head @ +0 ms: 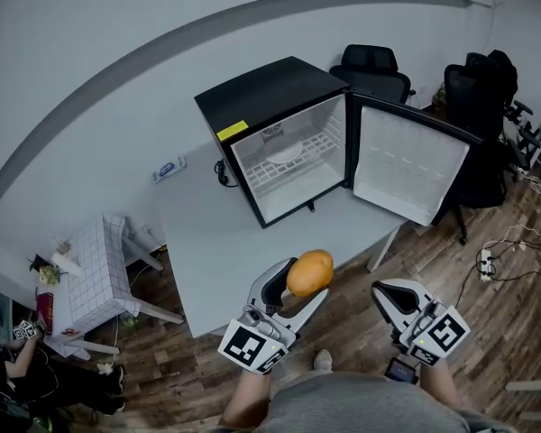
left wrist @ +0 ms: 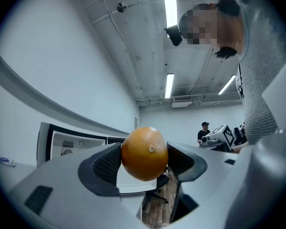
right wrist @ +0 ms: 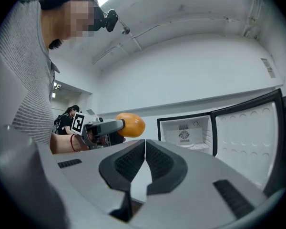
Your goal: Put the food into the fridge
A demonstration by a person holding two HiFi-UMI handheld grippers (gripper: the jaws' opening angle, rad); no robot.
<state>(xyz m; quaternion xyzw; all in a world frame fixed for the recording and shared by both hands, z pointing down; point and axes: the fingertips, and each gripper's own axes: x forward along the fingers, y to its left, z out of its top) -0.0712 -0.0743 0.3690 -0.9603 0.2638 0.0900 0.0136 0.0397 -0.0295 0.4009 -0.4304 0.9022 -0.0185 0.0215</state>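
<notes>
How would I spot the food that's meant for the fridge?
Start at the small black fridge standing open on the grey table. Nearer the person, the left gripper clamps a round orange fruit; the right gripper beside it is shut, empty.

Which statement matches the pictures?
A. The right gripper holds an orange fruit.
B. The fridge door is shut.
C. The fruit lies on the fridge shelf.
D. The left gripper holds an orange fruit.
D: the left gripper is clamped on the orange fruit, well short of the open fridge door.
</notes>
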